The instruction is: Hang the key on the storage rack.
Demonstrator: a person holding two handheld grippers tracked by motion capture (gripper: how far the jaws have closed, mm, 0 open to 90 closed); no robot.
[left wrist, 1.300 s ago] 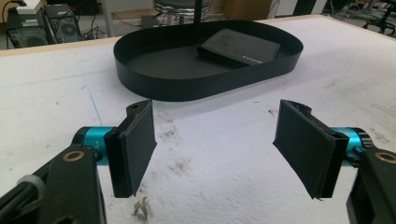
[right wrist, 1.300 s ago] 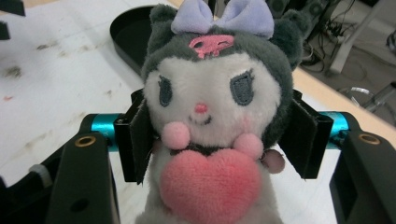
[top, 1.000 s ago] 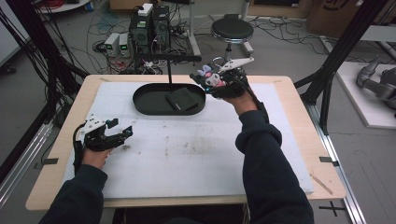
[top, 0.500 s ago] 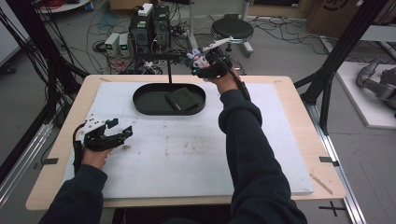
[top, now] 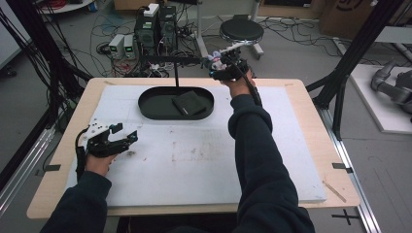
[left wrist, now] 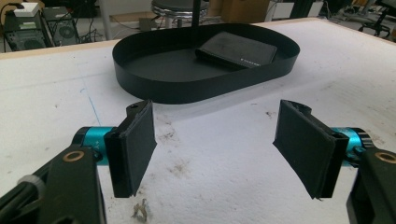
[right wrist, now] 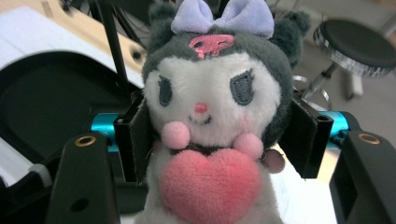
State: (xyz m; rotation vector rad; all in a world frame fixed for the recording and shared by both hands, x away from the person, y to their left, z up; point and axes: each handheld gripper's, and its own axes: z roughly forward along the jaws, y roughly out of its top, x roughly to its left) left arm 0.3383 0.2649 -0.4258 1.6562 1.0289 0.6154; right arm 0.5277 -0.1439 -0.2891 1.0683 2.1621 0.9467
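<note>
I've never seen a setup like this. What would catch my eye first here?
Probably the plush toy, grey and white with a lilac bow and a pink heart, clamped between the right gripper's jaws at the table's far edge. Next comes the black oval tray on the white mat, with a dark wallet lying inside it. The left gripper waits open and empty near the person's side.
</note>
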